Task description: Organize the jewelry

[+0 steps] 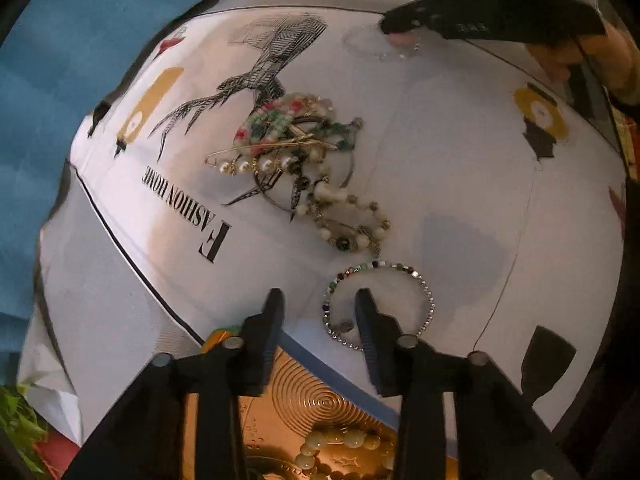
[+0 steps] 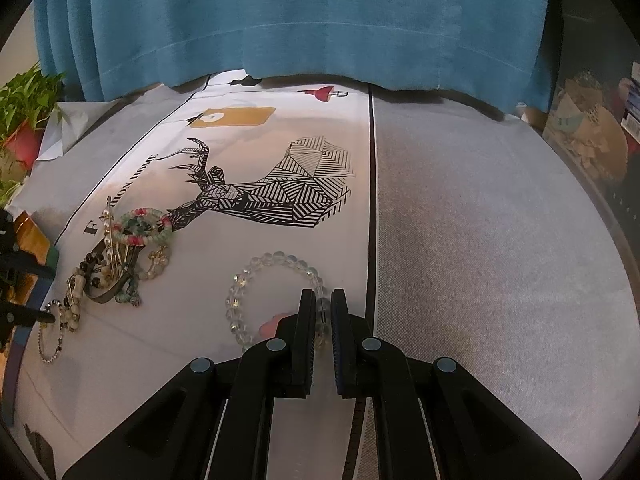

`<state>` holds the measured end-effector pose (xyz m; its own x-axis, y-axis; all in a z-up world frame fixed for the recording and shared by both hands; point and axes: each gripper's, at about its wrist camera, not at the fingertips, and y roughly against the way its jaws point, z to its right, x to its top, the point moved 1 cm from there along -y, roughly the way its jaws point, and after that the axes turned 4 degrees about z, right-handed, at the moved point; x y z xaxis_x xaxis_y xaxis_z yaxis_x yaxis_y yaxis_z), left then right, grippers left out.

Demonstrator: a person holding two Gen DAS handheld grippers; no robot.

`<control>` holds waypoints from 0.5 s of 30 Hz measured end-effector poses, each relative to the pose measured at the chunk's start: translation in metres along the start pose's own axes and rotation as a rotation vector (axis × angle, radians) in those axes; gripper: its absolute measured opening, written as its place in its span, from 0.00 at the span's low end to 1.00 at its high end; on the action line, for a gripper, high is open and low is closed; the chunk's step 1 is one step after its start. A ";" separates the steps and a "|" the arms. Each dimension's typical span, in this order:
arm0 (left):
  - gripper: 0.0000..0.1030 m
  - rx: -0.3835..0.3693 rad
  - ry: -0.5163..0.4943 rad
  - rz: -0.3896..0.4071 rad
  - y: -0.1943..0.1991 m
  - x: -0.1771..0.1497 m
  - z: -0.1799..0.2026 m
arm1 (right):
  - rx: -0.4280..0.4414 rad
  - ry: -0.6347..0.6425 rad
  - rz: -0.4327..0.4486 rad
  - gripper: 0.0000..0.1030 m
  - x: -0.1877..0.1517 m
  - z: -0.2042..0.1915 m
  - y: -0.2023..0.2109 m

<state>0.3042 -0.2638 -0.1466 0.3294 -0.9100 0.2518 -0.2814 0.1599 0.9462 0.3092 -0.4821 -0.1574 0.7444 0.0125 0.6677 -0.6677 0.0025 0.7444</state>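
From the left wrist view, the left gripper hangs over a white cloth printed with a black striped deer. Its jaws stand partly open. One finger sits inside a thin sparkly chain bracelet with coloured stones, and the other finger is outside the ring. The pads do not seem to press on it, so it looks not yet picked up. Just past it lies a tangled heap of bead bracelets, pearl pins and hoops. At the bottom is a shiny gold box with swirl marks, and a pale green bead bracelet already lies in it. So I think one piece is put away.

From the right wrist view, the right gripper is closed tight on a clear glass bead bracelet. That bracelet lies flat on the cloth, well apart from the heap. The chain bracelet is at the far left by the left gripper's finger.

Most of the job is still left: the heap, the chain bracelet and the clear bracelet are all outside the box.
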 end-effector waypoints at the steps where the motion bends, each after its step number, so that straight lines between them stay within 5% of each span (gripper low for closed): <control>1: 0.38 -0.016 0.022 0.001 -0.001 0.001 -0.004 | 0.001 0.001 0.002 0.08 0.000 0.000 0.000; 3: 0.37 -0.055 0.066 0.015 -0.003 0.004 -0.009 | -0.002 0.004 0.007 0.08 -0.001 0.001 0.000; 4: 0.27 -0.078 0.084 0.023 -0.003 0.002 -0.009 | -0.004 0.006 0.008 0.08 -0.001 0.000 0.000; 5: 0.02 -0.126 0.103 0.021 -0.004 0.002 -0.008 | -0.008 0.010 0.007 0.08 0.000 -0.001 -0.001; 9: 0.02 -0.083 0.112 0.042 0.004 0.001 0.009 | -0.027 0.023 -0.028 0.08 0.001 -0.005 0.001; 15: 0.02 -0.041 0.341 0.189 0.067 -0.014 -0.005 | -0.033 -0.014 0.021 0.07 0.002 -0.003 0.053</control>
<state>0.2856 -0.2387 -0.0860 0.5578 -0.6848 0.4690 -0.3321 0.3337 0.8822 0.2756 -0.4785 -0.1163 0.7298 -0.0013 0.6836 -0.6832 0.0350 0.7294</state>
